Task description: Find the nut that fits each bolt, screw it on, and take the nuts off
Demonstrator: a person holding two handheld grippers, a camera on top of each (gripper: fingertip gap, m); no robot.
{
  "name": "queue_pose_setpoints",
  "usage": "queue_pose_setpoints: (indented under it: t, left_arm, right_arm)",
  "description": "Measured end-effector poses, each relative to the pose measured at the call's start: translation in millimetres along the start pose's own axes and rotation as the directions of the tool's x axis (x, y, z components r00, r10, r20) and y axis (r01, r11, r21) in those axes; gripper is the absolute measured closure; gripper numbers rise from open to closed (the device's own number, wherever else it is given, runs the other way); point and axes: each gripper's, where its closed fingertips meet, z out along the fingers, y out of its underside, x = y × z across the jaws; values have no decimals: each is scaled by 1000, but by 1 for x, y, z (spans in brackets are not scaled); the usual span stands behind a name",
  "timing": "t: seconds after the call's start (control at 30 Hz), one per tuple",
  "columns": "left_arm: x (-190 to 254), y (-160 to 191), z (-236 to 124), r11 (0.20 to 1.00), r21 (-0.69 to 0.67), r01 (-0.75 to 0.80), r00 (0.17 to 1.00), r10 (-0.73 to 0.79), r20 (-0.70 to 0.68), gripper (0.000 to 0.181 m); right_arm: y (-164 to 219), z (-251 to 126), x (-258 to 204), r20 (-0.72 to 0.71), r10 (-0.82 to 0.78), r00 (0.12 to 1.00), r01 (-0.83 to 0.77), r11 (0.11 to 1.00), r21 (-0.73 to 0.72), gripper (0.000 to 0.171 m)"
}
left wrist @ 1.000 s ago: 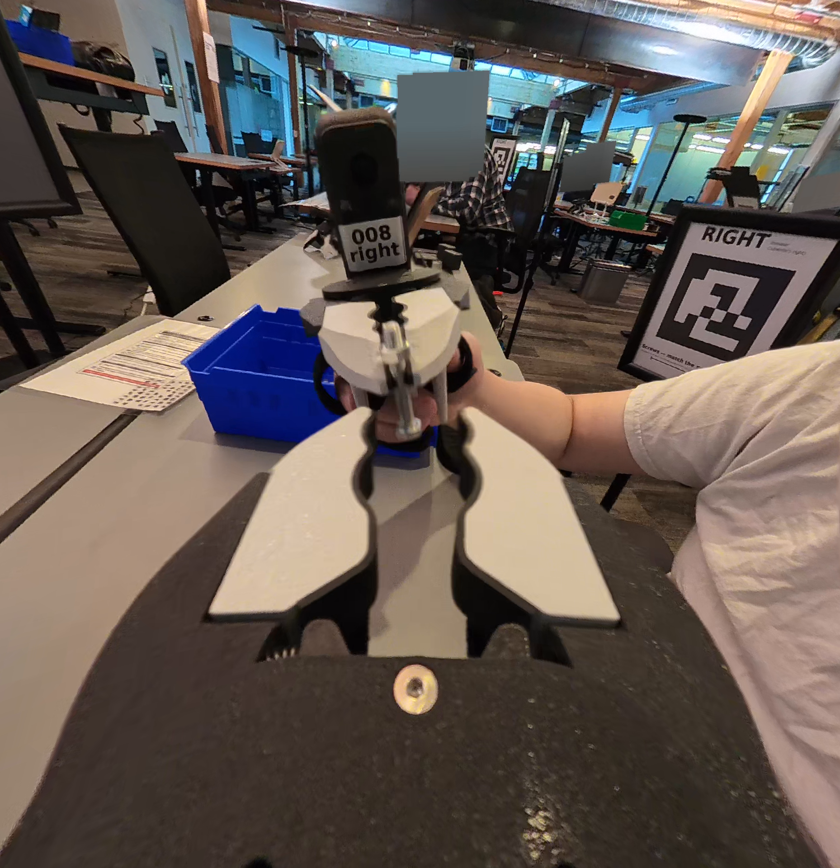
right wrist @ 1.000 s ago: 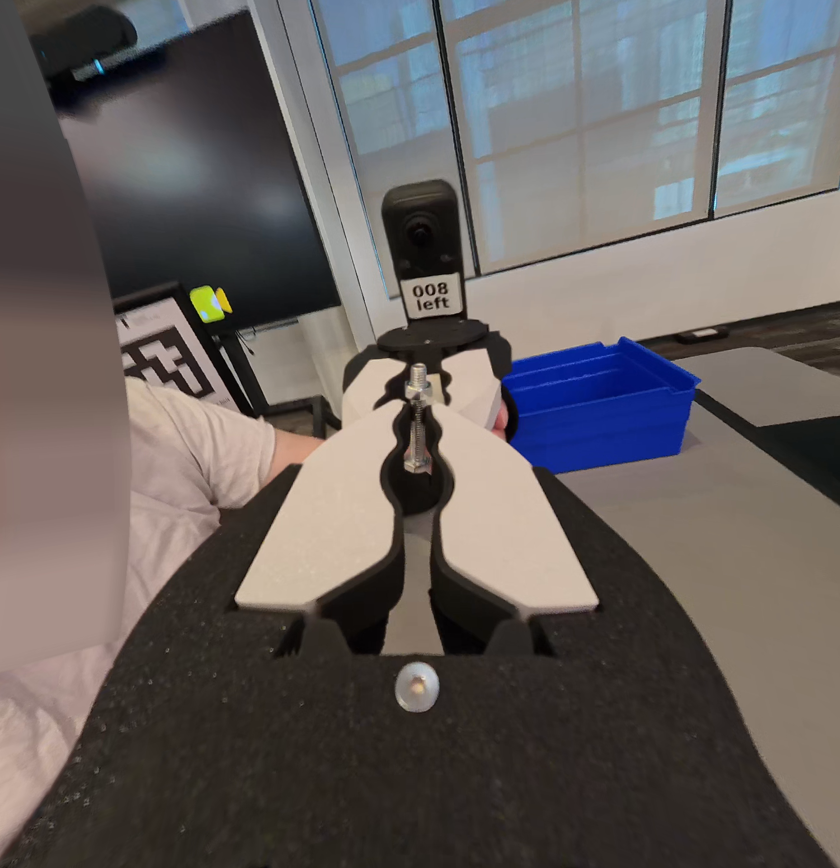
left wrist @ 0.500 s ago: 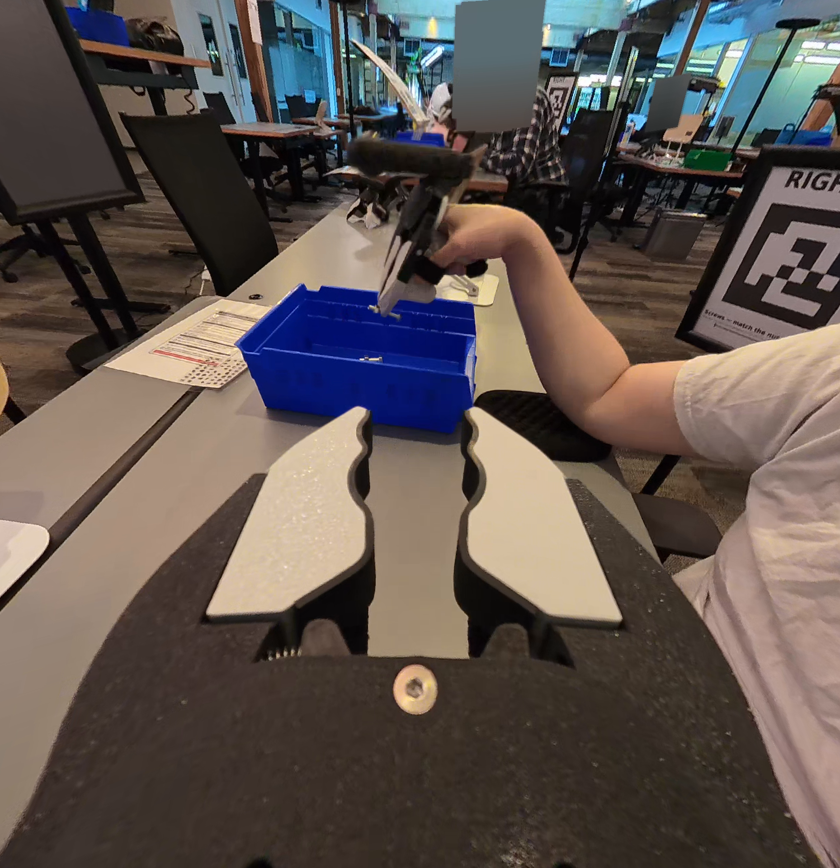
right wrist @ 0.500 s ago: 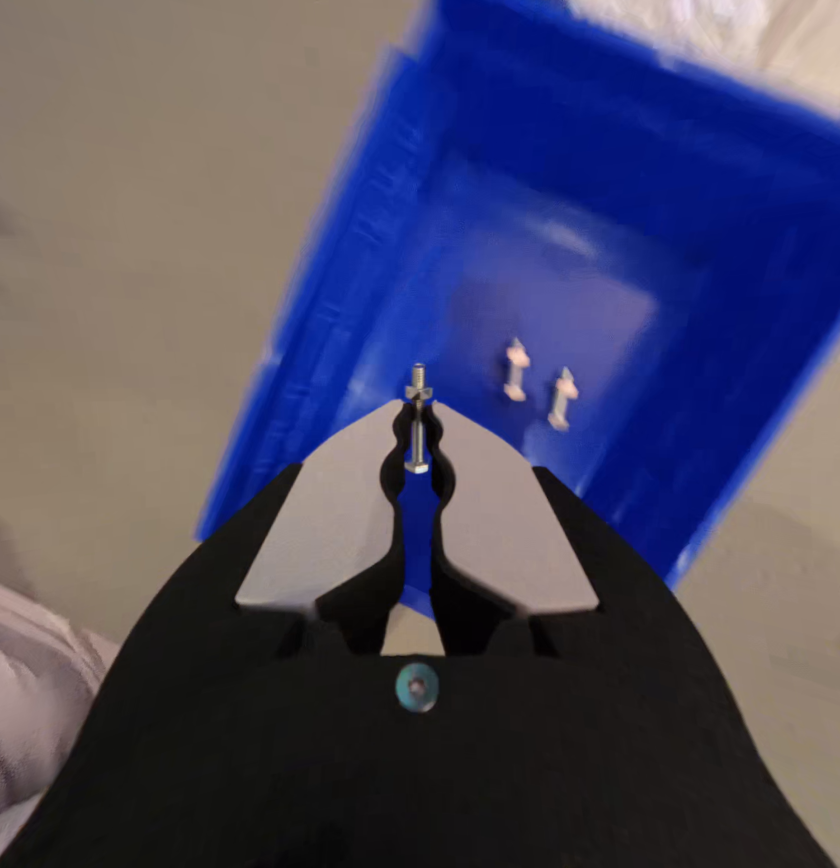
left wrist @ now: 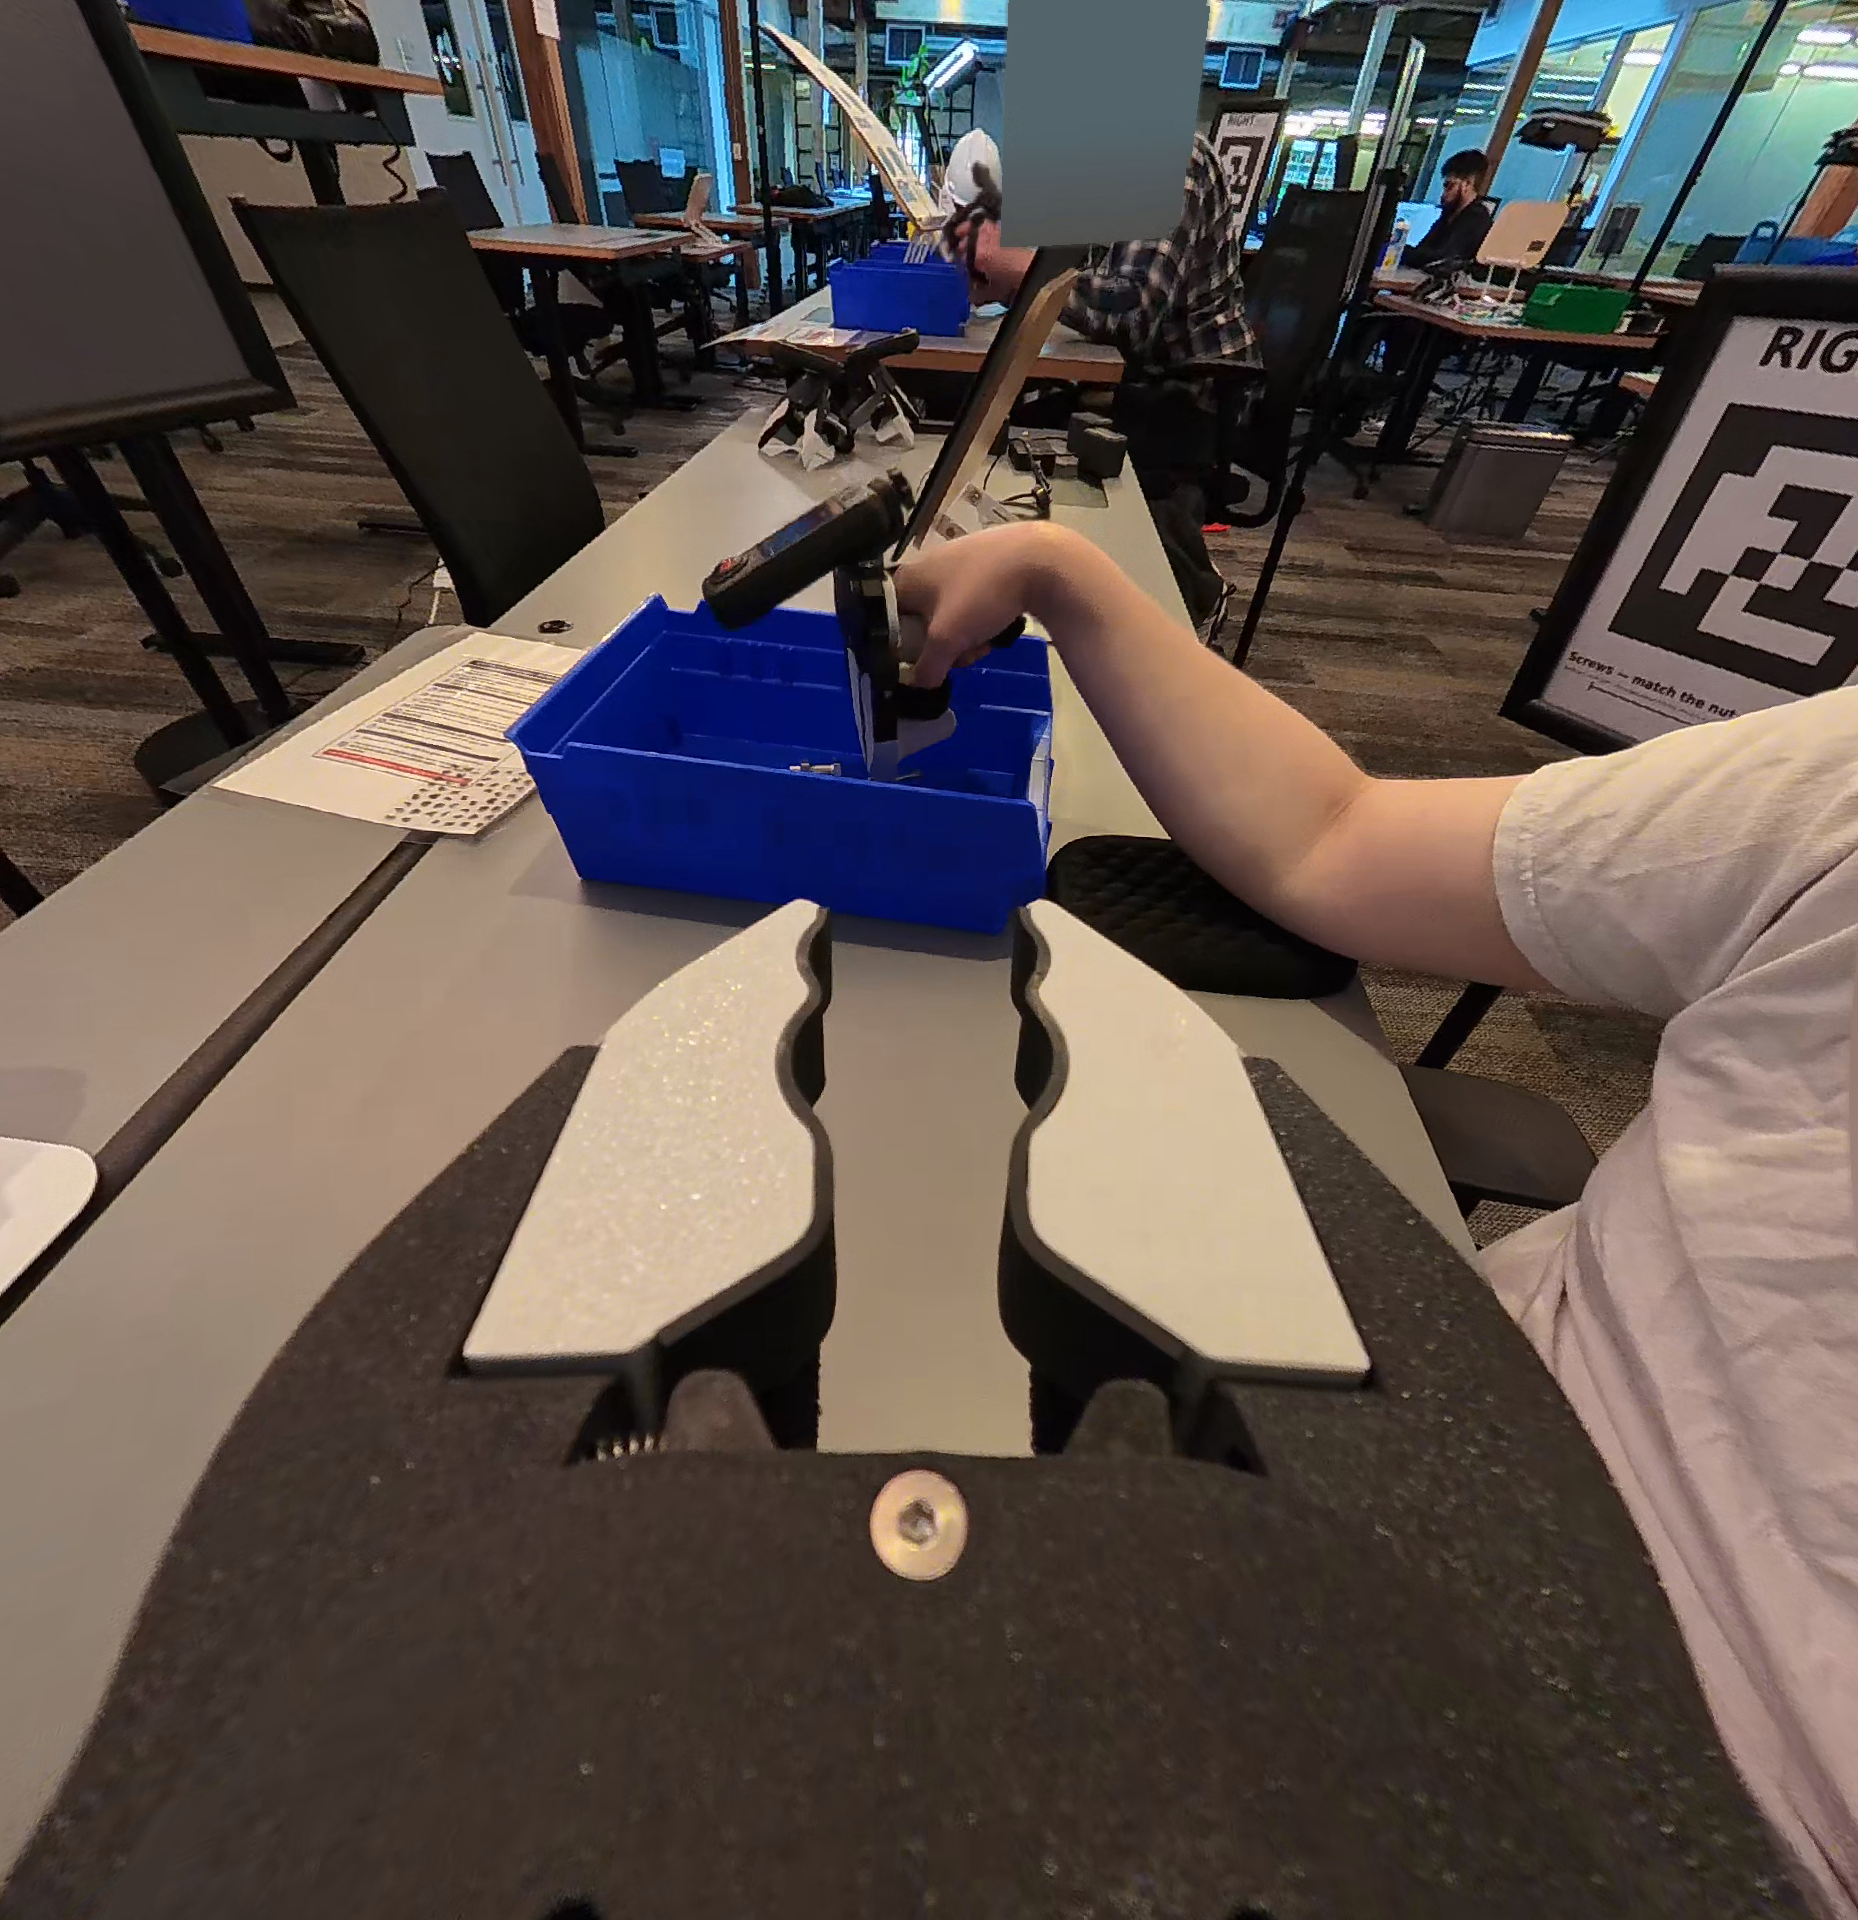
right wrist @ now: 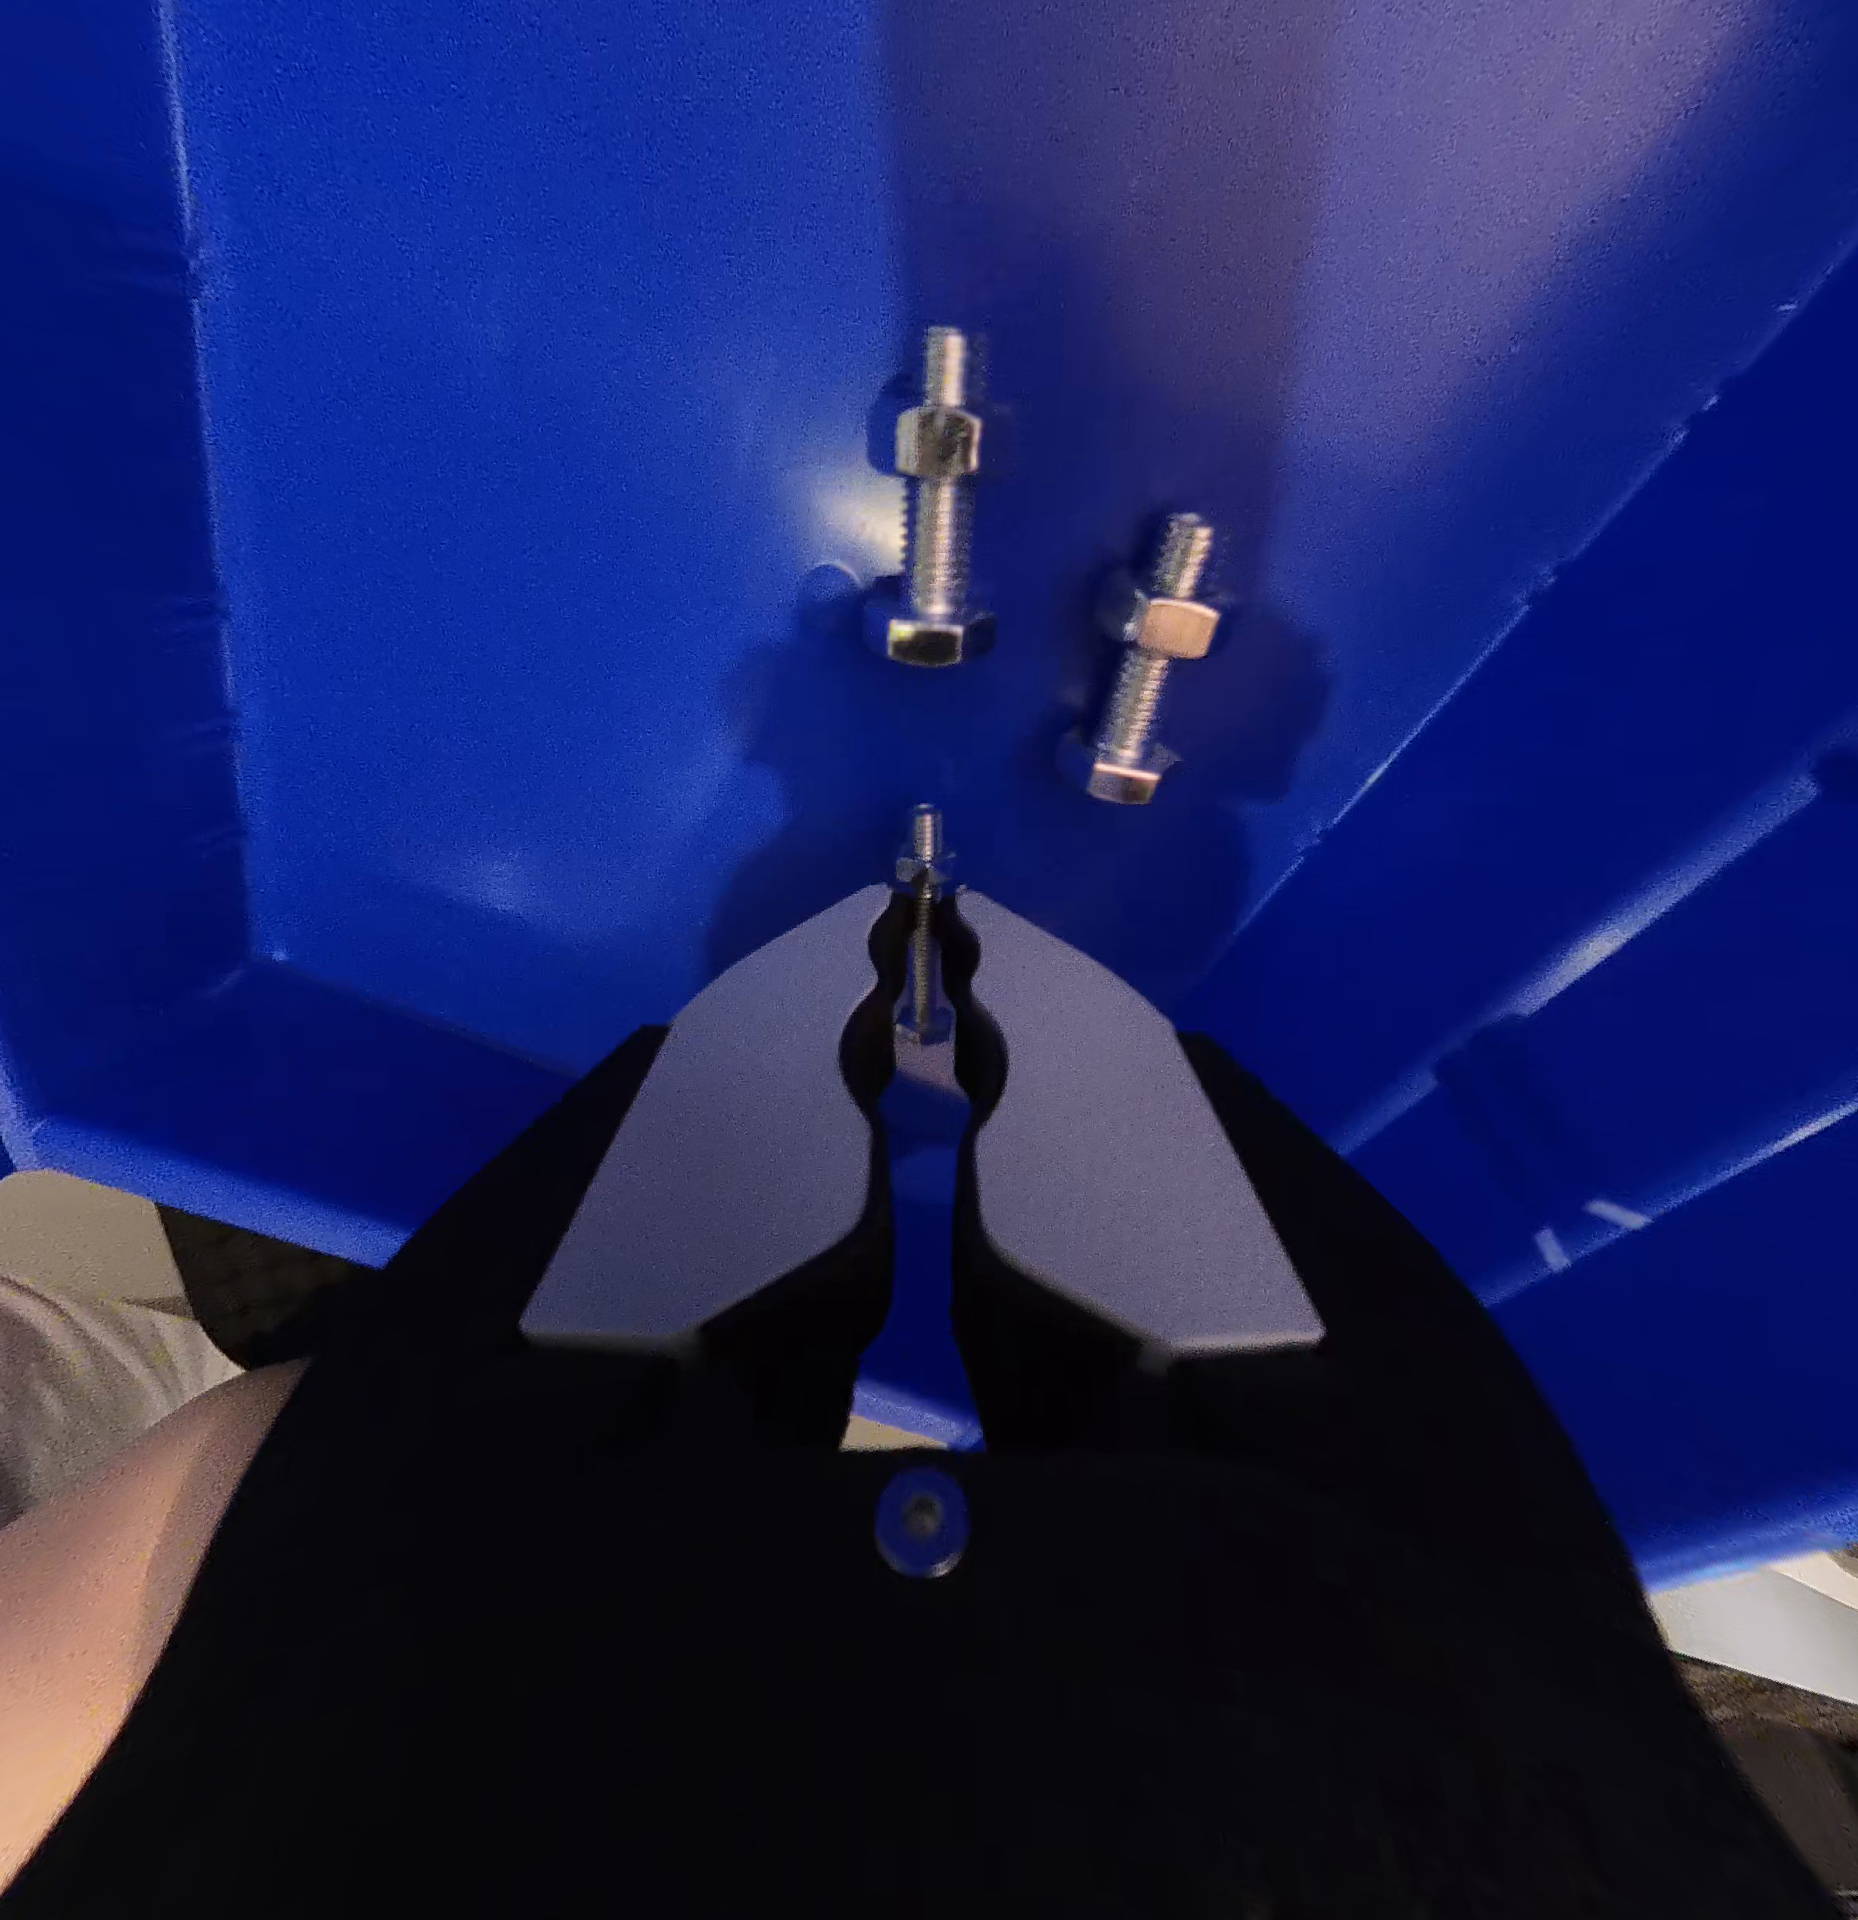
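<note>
My right gripper (right wrist: pixel 923 902) is shut on a small thin bolt (right wrist: pixel 922 971) with a nut (right wrist: pixel 925 864) threaded near its tip. It points down into the blue bin (right wrist: pixel 489 520), close above the floor. Two larger bolts with nuts lie on the bin floor: one (right wrist: pixel 935 509) straight ahead, one (right wrist: pixel 1148 665) to the right. My left gripper (left wrist: pixel 920 935) is open and empty, held over the grey table (left wrist: pixel 333 1039) in front of the bin (left wrist: pixel 779 831). In the left wrist view the right gripper (left wrist: pixel 883 743) dips into the bin.
A printed sheet (left wrist: pixel 426 743) lies left of the bin. A black pad (left wrist: pixel 1185 914) is under the forearm at the table's right edge. A framed marker sign (left wrist: pixel 1756 520) stands to the right. A black chair (left wrist: pixel 426 395) and other desks are behind. The left gripper's tips are roughly 45 cm from the right gripper's.
The right gripper carried the small bolt with its nut away from the left gripper, turned down and sank into the blue bin. The left gripper stayed open and let the bolt go.
</note>
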Motion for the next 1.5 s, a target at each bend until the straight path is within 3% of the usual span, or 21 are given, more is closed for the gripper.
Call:
queue_pose_setpoints:
  t: [0.3, 0.43, 0.57, 0.77, 0.9, 1.0, 1.13, 1.23, 1.33, 1.5]
  left_arm:
    - [-13, 6, -2, 999, -41, -33, 996, 36, 80, 146]
    - [-49, 19, -11, 986, -155, -59, 945, 105, 311, 144]
    - [-94, 28, -40, 970, -241, -18, 804, 158, 574, 144]
    - [-127, 36, -82, 949, -310, 64, 636, 200, 745, 145]
    - [-137, 38, -101, 939, -333, 85, 564, 231, 793, 144]
    - [-141, 41, -106, 934, -342, 102, 552, 233, 800, 144]
    - [-144, 45, -108, 932, -339, 126, 558, 216, 802, 144]
    - [-146, 48, -112, 928, -349, 135, 545, 224, 808, 144]
    - [-148, 49, -122, 920, -361, 153, 536, 230, 812, 144]
    - [-149, 48, -197, 886, -380, 268, 447, 235, 863, 150]
  right_arm:
    - [-5, 2, 7, 12, 19, 1000, -20, 998, 58, 158]
    - [-7, -22, 5, -25, 9, 1000, -6, 991, 136, 155]
    - [-17, -76, -12, -140, -36, 989, 78, 948, 308, 155]
    - [-56, -160, -65, -412, -111, 904, 346, 756, 555, 155]
    - [-93, -195, -136, -500, -215, 839, 531, 531, 661, 150]
    - [-116, -206, -206, -500, -345, 794, 600, 315, 735, 148]
    - [-133, -189, -282, -516, -498, 697, 653, 142, 744, 140]
    - [-140, -166, -320, -514, -579, 633, 675, 89, 732, 139]
    - [-145, -145, -338, -505, -617, 604, 697, 101, 710, 140]
    - [-148, -135, -342, -525, -611, 593, 717, 103, 690, 142]
